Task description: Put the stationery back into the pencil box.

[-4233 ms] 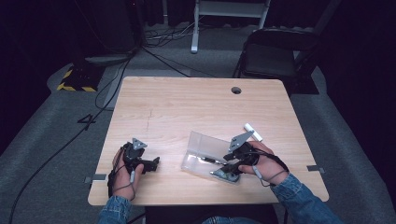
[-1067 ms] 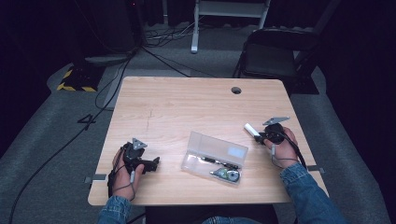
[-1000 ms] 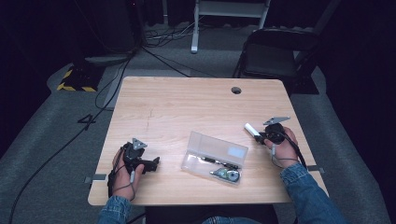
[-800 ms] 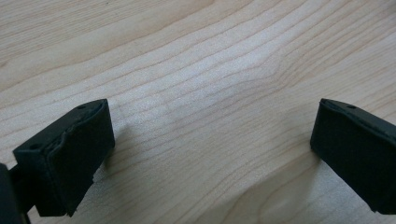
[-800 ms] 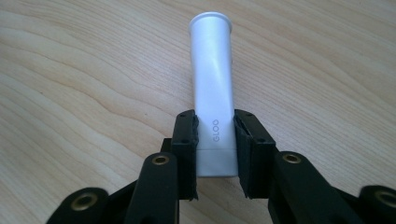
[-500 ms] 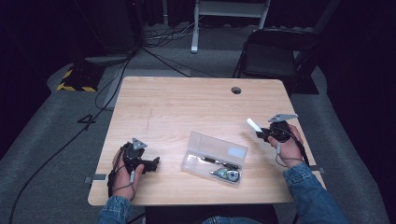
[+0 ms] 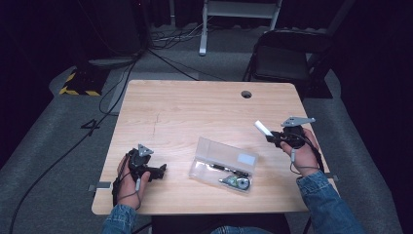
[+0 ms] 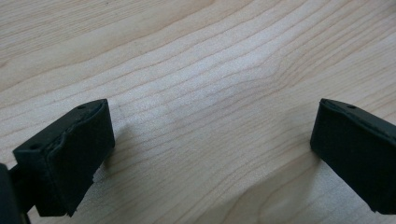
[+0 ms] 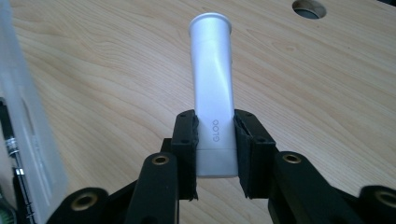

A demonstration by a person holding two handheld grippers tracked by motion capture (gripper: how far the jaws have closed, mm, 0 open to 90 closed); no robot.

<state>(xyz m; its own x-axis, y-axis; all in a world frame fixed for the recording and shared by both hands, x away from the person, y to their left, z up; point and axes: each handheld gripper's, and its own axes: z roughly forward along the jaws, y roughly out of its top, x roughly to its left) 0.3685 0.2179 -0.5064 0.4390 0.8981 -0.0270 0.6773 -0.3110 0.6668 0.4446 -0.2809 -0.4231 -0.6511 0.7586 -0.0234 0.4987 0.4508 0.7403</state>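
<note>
The right gripper [image 9: 214, 140] has its two black jaws clamped on the lower end of a white glue stick [image 9: 213, 88] (the letters "GLOO" run along its side), and the stick juts forward from between the pads, its capped end pointing toward the round cable hole [image 9: 307, 8] in the table's far edge. In the high view this gripper [image 7: 276, 137] is held in the person's right hand [image 7: 303, 152] just above the wood near the table's right edge, the glue stick [image 7: 263, 128] angling up and to the left. The left gripper [image 8: 210, 140] has its jaws spread wide apart with nothing between them, bare wood grain showing in the gap; in the high view it [image 7: 158, 170] rests on the table [image 7: 195, 112] near the front left corner, in the left hand [image 7: 129, 180]. Between the two grippers, toward the front edge, lies a clear plastic case [image 7: 224, 163] with its lid closed; a pen and a small round object are visible through it.
</note>
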